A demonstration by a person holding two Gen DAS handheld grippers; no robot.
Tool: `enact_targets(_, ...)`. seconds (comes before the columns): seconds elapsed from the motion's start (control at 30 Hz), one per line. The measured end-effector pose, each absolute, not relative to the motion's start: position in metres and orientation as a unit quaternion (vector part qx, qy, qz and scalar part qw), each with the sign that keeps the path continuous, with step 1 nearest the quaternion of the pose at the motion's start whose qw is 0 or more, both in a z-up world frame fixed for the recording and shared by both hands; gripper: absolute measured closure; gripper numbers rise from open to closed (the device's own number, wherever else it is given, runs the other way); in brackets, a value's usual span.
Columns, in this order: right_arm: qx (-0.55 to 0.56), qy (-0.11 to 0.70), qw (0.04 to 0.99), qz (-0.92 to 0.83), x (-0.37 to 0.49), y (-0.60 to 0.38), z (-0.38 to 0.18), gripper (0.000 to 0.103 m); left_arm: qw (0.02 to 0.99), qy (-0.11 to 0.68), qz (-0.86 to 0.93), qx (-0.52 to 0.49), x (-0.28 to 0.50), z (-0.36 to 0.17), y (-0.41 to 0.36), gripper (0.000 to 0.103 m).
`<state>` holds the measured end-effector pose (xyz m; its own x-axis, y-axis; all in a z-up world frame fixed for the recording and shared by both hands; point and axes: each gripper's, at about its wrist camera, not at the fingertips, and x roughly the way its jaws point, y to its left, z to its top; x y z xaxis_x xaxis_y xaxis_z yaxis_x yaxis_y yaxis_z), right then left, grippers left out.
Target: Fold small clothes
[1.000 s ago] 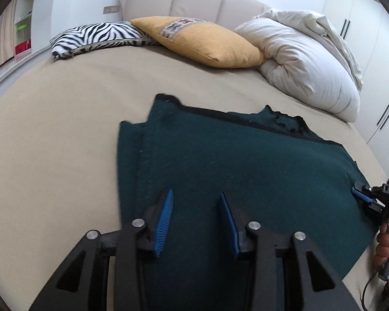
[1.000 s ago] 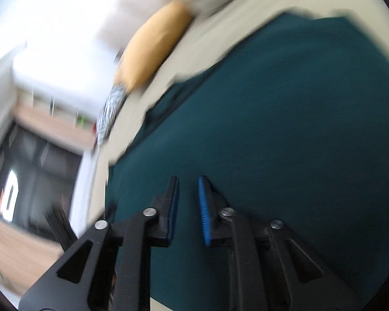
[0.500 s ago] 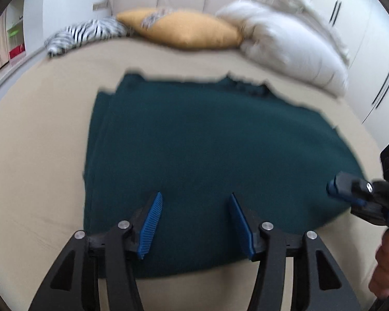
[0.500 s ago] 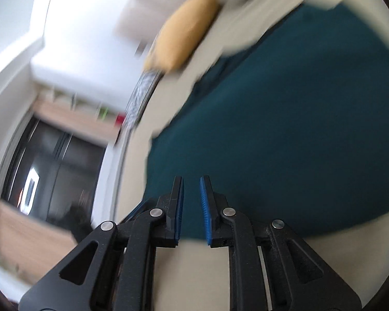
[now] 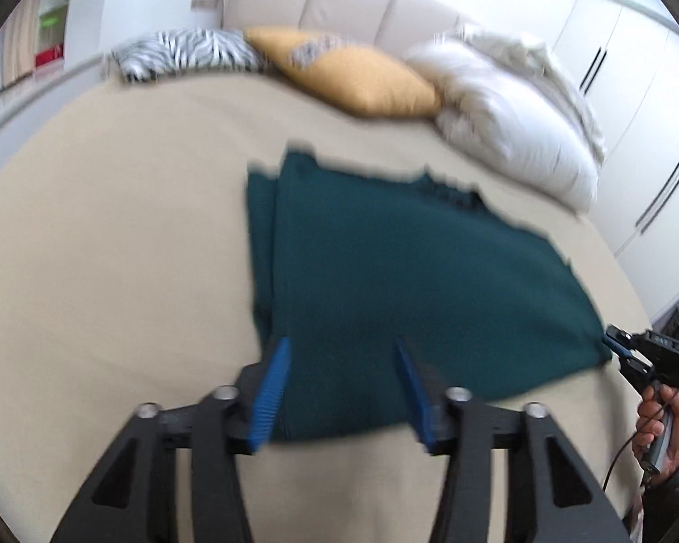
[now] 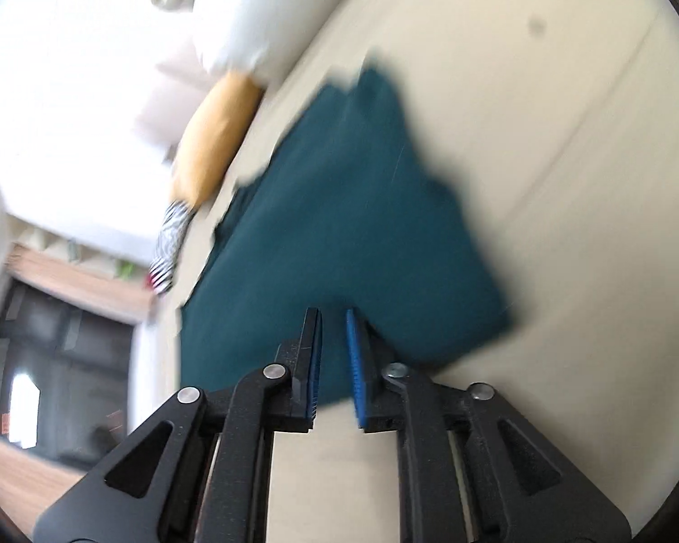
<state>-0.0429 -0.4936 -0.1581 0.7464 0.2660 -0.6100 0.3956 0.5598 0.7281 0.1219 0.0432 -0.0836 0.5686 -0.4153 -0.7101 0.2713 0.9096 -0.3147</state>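
Dark green garment (image 5: 412,289) lies flat on the bed (image 5: 113,244), both tongs free of it.

Left wrist view: left tongs (image 5: 341,389) have just been spreading, nothing between them, hovering over its near hem, likely lining up the next fold. Right wrist view: right tongs (image 6: 332,362) nearly together, empty, over the hem.

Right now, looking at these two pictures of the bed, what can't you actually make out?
- What kind of garment the green cloth is: blurred in both views, its near edge hidden by the left tongs.
- Whether the right tongs pinch anything: a narrow gap shows, the cloth behind is smeared.
- The pattern patch on the yellow cushion: blurred.
- The person: only a hand shows, cut off by the left view's edge.
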Motion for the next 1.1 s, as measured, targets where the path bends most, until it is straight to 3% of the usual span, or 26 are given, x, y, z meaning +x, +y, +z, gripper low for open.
enact_targets(0.03,0.46,0.339,0.819,-0.043,-0.042,-0.499,-0.143,0.089,0.888,0.408,-0.193,-0.085,0.133,-0.072,0.038,0.036)
enact_targets(0.23,0.414,0.362,0.833,0.067,0.063,-0.446,-0.105,0.086,0.898,0.376,-0.222,-0.05,0.224,-0.055,-0.028,0.036)
enact_targets(0.5,0.399,0.442,0.797,0.104,0.242,-0.387,-0.163,0.089,0.875,0.447,-0.175,-0.066,0.296,-0.138,-0.019,0.039)
enact_targets(0.57,0.43,0.423,0.791,0.1,0.246,-0.399,-0.178,0.101,0.871,0.434,-0.199,-0.111,0.293,-0.139,-0.002,0.041)
enact_targets(0.63,0.464,0.385,0.793,0.09,0.241,-0.426,-0.182,0.095,0.864,0.438,-0.208,-0.135,0.296,-0.14,0.007,0.044)
enact_targets(0.77,0.518,0.329,0.789,0.026,0.218,-0.493,-0.194,0.099,0.861,0.432,-0.215,-0.159,0.293,-0.142,0.016,0.048)
enact_targets(0.87,0.53,0.283,0.799,-0.032,0.185,-0.543,-0.188,0.096,0.858,0.431,-0.22,-0.173,0.294,-0.143,0.021,0.049)
enact_targets(0.97,0.51,0.282,0.806,-0.103,0.158,-0.563,-0.174,0.088,0.851,0.435,-0.224,-0.191,0.298,-0.141,0.024,0.05)
enact_targets(1.03,0.503,0.281,0.811,-0.104,0.145,-0.554,-0.16,0.087,0.848,0.439,-0.216,-0.204,0.288,-0.131,0.034,0.05)
enact_targets(1.07,0.498,0.278,0.816,-0.092,0.136,-0.553,-0.151,0.083,0.85,0.437,-0.207,-0.209,0.276,-0.122,0.043,0.047)
enact_targets(1.1,0.487,0.277,0.825,-0.079,0.121,-0.548,-0.139,0.079,0.857,0.432,-0.189,-0.209,0.26,-0.112,0.053,0.038)
